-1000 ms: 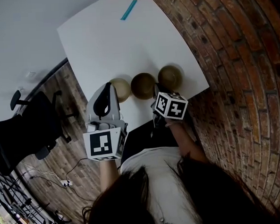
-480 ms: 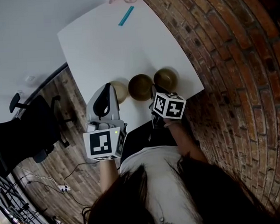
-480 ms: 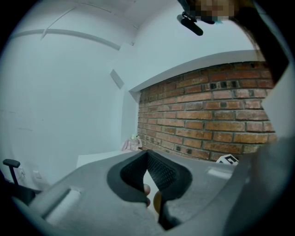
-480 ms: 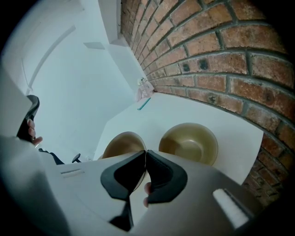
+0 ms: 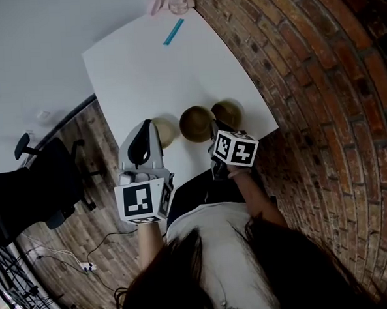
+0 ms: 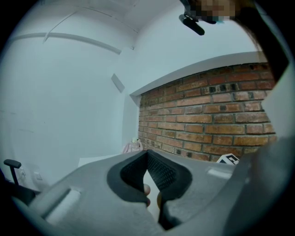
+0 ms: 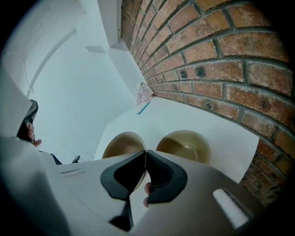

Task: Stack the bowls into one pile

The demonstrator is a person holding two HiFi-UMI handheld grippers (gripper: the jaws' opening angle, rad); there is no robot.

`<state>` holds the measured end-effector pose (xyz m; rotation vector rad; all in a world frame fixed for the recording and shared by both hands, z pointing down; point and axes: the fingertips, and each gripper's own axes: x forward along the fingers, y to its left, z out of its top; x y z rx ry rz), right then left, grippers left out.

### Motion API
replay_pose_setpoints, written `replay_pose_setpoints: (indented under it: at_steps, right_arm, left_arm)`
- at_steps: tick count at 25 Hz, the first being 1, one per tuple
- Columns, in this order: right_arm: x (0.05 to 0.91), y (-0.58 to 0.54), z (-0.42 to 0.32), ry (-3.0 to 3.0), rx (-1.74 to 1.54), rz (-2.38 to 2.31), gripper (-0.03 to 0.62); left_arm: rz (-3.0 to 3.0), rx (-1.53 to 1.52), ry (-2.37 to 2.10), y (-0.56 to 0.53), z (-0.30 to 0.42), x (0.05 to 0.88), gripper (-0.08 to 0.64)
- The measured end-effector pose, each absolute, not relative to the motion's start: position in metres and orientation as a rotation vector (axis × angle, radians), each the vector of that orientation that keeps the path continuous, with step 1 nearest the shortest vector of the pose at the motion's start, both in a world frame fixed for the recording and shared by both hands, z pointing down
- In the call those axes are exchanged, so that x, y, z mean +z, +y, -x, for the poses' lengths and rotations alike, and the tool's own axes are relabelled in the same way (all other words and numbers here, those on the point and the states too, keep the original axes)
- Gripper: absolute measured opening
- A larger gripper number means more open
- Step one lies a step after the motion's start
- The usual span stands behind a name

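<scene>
Three olive-brown bowls stand in a row near the front edge of the white table (image 5: 149, 68). The left bowl (image 5: 167, 130) is partly hidden behind my left gripper (image 5: 153, 121), which is held just above it. The middle bowl (image 5: 197, 123) and the right bowl (image 5: 226, 112) lie ahead of my right gripper (image 5: 215, 125). In the right gripper view the middle bowl (image 7: 123, 145) and right bowl (image 7: 184, 146) show beyond the jaws of the right gripper (image 7: 145, 154), whose tips touch with nothing between them. The left gripper (image 6: 147, 153) is also shut and empty.
A teal strip (image 5: 173, 31) lies far back on the table, and a glass with something pink (image 5: 177, 0) stands at the far corner. A brick wall (image 5: 319, 77) runs along the right. A black office chair (image 5: 45, 186) stands on the floor at the left.
The right gripper has lifted slightly over the table's front edge. The bowls stay in their row, and the left gripper holds its place.
</scene>
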<state>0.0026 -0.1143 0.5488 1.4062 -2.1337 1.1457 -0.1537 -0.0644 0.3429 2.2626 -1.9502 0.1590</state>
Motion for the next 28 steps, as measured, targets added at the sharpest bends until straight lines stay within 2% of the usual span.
replay_pose_setpoints:
  at_steps: [28]
  right_arm:
    - [0.544,-0.125,-0.074,-2.100,1.175,-1.531,0.017]
  left_arm:
    - [-2.313,0.166,-1.897,-0.076,0.099,0.343,0.000]
